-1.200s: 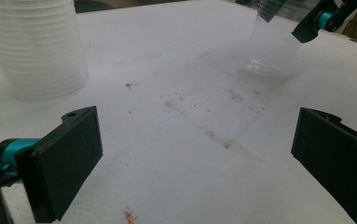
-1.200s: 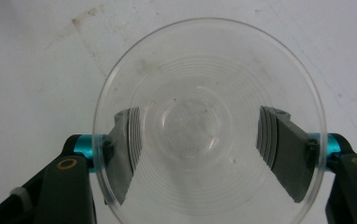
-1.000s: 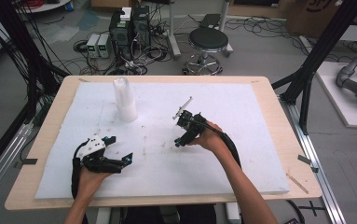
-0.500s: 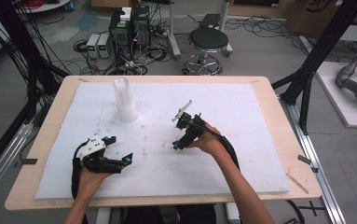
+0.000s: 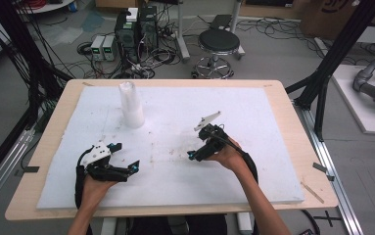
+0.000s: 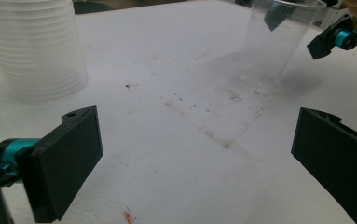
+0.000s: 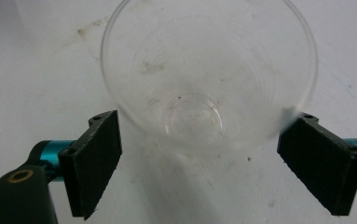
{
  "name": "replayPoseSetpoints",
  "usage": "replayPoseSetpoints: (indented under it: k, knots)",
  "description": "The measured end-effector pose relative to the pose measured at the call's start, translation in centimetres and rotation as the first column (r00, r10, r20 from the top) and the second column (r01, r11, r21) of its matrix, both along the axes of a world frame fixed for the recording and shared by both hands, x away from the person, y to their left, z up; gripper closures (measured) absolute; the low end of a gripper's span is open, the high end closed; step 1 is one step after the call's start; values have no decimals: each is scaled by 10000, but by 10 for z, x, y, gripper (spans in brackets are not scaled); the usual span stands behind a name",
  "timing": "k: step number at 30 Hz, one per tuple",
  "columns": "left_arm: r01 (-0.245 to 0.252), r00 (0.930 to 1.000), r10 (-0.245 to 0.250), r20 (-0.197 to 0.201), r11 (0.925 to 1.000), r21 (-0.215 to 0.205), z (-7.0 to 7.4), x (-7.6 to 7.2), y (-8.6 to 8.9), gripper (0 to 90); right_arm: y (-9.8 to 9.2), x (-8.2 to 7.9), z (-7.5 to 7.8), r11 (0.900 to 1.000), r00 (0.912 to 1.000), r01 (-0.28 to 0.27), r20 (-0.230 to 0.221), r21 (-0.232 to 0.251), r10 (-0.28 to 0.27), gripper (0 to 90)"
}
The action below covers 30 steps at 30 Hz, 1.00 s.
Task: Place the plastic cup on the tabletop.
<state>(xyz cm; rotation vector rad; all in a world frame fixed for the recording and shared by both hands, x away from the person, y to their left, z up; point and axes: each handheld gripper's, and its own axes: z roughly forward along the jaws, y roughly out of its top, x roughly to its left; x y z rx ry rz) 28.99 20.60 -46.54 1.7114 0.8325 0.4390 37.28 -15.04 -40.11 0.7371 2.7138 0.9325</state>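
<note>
The white foam board [image 5: 175,112] covers most of the wooden table [image 5: 292,127] through the middle of the high view, and a tall stack of clear cups [image 5: 131,105] stands upright toward its upper left. A single clear cup [image 7: 209,79] stands upright on the board, right of centre in the high view; in the right gripper view it sits in the upper middle of the frame, mouth up.

The right gripper [image 7: 199,163] has just let its jaws spread wide. The cup lies between them, and from what I can see neither pad presses on its wall, so I take it as released. The left gripper [image 6: 195,163], at the lower left of the high view, also stands open with nothing between its jaws.

If the cup is being set down, I would draw the right gripper straight back along its own jaws, keeping both pads off the thin wall, since a light cup like this would likely tip at a nudge.
</note>
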Motion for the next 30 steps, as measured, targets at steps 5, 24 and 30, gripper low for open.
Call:
replayPoseSetpoints:
  k: [5, 24, 30]
  knots:
    - [-11, 10000, 11, 38, 10000, 30, 0, 0, 0, 18, -23, -16, 0, 9936, 9968, 372, 670, 1069, -446, 134]
    - [-104, 9999, 104, 0, 9998, -171, 0, 0, 2, 18, -107, -65, -18, 9097, 9299, 1941, 2265, 3670, -2898, 135]
    - [-159, 9997, 164, 179, 9996, -245, 0, -3, 2, 17, -118, -69, -25, 8913, 9172, 2123, 2330, 4006, -3232, 136]
